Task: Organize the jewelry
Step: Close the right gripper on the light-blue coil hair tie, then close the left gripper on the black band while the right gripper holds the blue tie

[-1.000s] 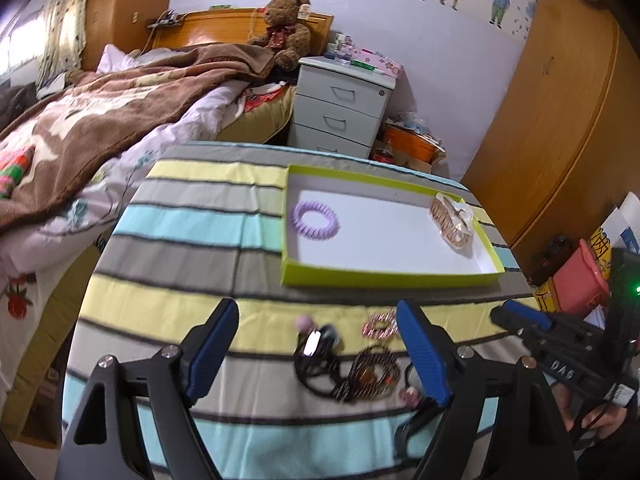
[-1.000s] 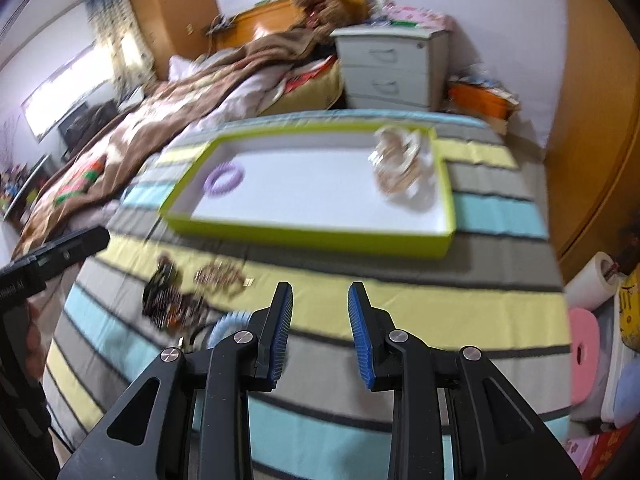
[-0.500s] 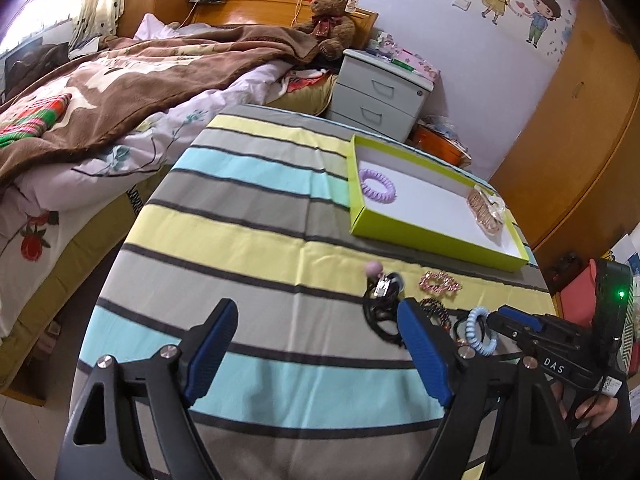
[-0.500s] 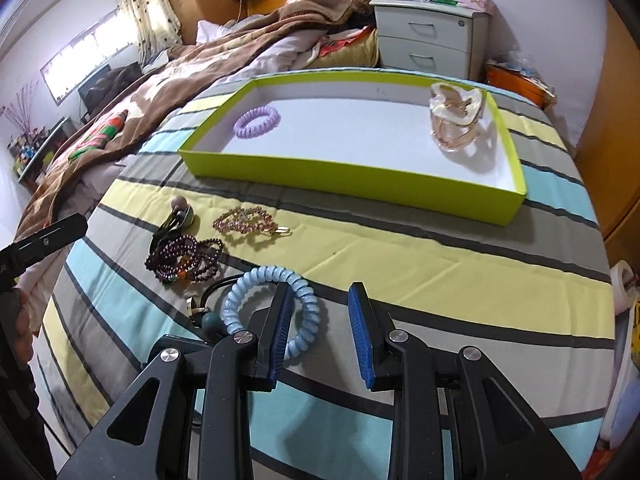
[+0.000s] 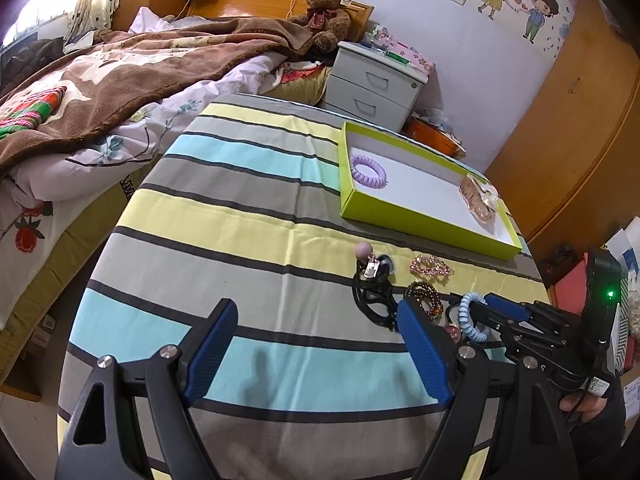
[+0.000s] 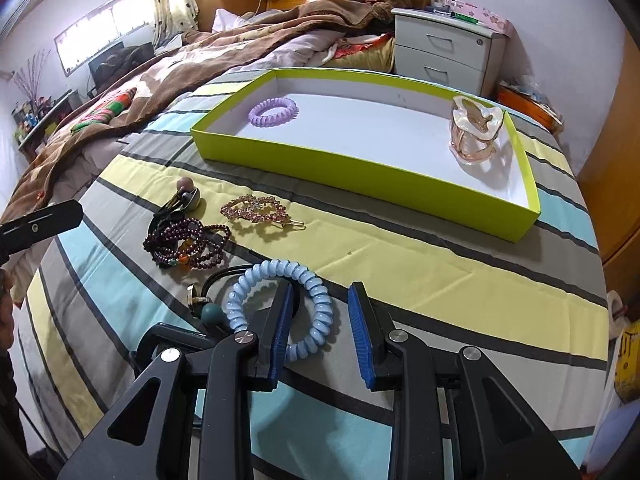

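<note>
Right wrist view: the right gripper [image 6: 316, 330] has come down over the blue hair tie [image 6: 298, 302] — jaws narrowly apart, straddling its coil, ready to grab; left gripper [image 5: 320, 354] wide, empty.

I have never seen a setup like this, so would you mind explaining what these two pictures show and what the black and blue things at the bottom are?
There is no robot here: a person holds a pair of hand-held tongs in each hand, and each has a wide-angle camera looking along its two blue fingers. One picture comes from the left tongs, the other from the right tongs. Both are open and hold nothing.

They look down at a striped cloth. On it sits a green tray holding a purple coil hair tie and a clear hair claw. In front of the tray lie loose pieces: a pink sparkly clip, a dark bead bracelet, black hair ties with bobbles and a blue coil hair tie. The right tongs straddle one side of that blue coil, not yet closed.
</note>
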Motion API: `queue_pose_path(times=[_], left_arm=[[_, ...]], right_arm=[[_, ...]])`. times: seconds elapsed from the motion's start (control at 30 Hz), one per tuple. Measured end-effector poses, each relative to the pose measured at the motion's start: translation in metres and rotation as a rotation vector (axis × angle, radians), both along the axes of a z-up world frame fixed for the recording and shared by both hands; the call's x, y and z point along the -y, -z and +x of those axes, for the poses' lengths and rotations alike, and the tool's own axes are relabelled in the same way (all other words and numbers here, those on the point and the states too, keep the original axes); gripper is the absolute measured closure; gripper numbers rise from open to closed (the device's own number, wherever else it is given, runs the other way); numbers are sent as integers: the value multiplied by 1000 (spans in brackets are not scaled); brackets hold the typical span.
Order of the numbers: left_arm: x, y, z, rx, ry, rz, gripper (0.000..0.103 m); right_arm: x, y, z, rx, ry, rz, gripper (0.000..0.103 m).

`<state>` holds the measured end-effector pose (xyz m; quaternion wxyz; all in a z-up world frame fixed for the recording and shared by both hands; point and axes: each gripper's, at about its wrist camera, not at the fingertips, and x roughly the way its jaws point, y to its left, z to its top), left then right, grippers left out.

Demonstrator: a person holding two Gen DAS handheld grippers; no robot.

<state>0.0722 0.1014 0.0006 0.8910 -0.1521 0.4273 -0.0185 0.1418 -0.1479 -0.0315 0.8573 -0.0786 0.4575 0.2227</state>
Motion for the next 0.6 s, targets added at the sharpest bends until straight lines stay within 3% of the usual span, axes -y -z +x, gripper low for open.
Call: queue_pose_path(times=[0.07, 0.13, 0.6], left_arm=[[3, 0, -1, -3, 4, 4, 19], [5, -1, -2, -4, 6, 7, 19], [40, -3, -4, -19, 94, 25, 19]], right_arm=[[2, 0, -1, 1, -4, 5, 90], [3, 0, -2, -1, -6, 8, 92], [36, -15, -8, -3, 61, 154, 93]])
